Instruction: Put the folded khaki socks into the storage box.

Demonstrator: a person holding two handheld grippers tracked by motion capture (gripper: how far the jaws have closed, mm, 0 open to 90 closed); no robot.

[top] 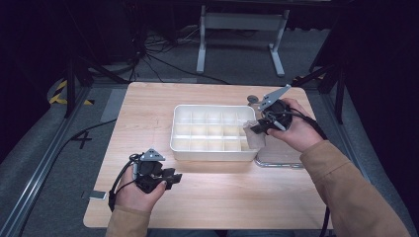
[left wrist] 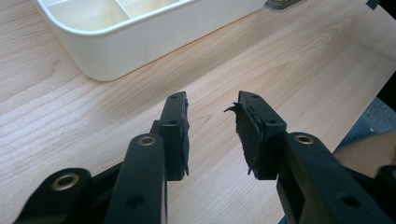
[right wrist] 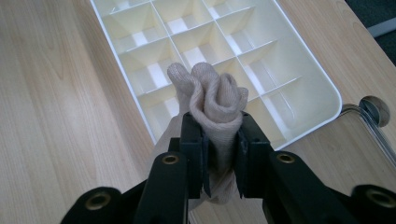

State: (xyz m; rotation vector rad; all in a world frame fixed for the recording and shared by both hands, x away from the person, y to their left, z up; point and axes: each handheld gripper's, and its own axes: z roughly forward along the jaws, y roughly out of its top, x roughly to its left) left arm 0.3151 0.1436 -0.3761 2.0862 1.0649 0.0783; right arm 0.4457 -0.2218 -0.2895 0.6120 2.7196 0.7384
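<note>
Black jaws at the bottom of the right gripper view belong to the right gripper [right wrist: 219, 154], clenched on a rolled beige sock [right wrist: 215, 105]. Sock sticks up between the jaws, its folded top bulging above the pads and its lower end showing below them. Behind it, filling the upper middle of that frame, sits a white divided tray [right wrist: 327, 109] with its compartments bare. Sock hangs over the tray's near edge, not in any compartment.

High view: right gripper [top: 260, 127] and right hand [top: 296, 131] at centre right, over the right end of the tray [top: 207, 153]. Sock [top: 252, 134] shows pale there, against the tray's right wall. Clear lid or flat container [top: 279, 160] lies on the table [top: 222, 197] just right of the tray, partly under the hand; a small round knob [top: 252, 99] sits near the tray's far right corner.

Left gripper [top: 170, 178] lower left of centre in the high view, held by the left hand [top: 138, 192], apart from the tray's near wall. Left gripper view: jaws spread, nothing between them [left wrist: 212, 135], bare wood beneath, tray corner [left wrist: 121, 51] at upper left. Right-hand pad [left wrist: 247, 135] looks frayed at its edge.
</note>
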